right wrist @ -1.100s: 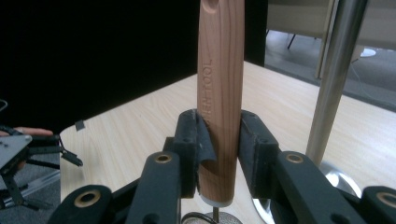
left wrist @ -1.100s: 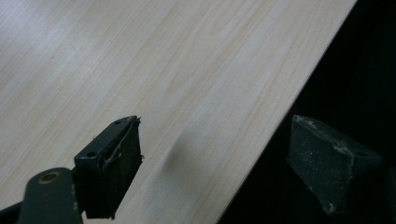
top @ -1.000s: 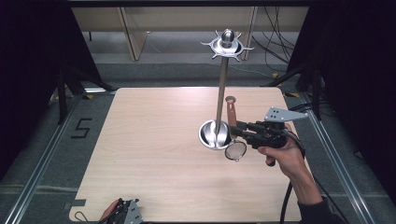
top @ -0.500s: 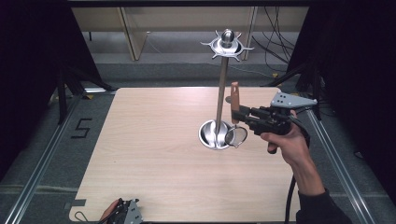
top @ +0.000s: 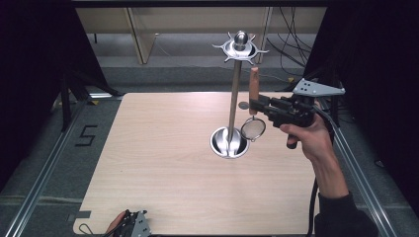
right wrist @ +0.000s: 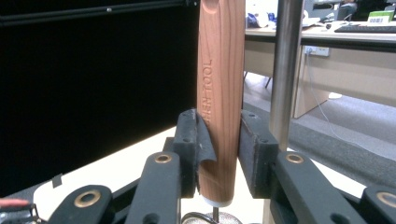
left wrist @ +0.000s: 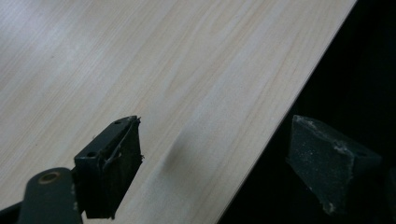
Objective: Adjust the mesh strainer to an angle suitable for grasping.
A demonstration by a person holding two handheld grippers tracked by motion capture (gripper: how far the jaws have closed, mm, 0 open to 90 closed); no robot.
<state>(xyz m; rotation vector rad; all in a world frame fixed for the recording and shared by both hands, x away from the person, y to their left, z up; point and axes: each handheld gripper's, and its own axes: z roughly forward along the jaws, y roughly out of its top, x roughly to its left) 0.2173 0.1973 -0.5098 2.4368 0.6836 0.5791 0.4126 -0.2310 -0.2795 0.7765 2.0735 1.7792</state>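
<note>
A small mesh strainer (top: 253, 129) with a wooden handle (top: 253, 81) hangs in the air, handle upright and mesh bowl at the bottom. My right gripper (top: 257, 106) is shut on the handle (right wrist: 222, 93), low on the wood, with the pads (right wrist: 189, 149) pressing both sides. Just left of it stands a metal rack pole (top: 235, 84) with a ring of hooks (top: 240, 47) on top and a round base (top: 229, 143). The handle's top is below the hooks. My left gripper (top: 129, 224) rests at the table's near edge, its jaws open (left wrist: 215, 140) and holding nothing.
The light wooden table (top: 163, 148) has rounded corners and metal rails along both sides. Dark curtains close off left and right. Beyond the far edge are desk legs and cables. The pole (right wrist: 286, 70) rises close beside the held handle.
My right gripper has risen with the strainer beside the pole, lifting the mesh bowl off the base area. The left gripper has stayed put.
</note>
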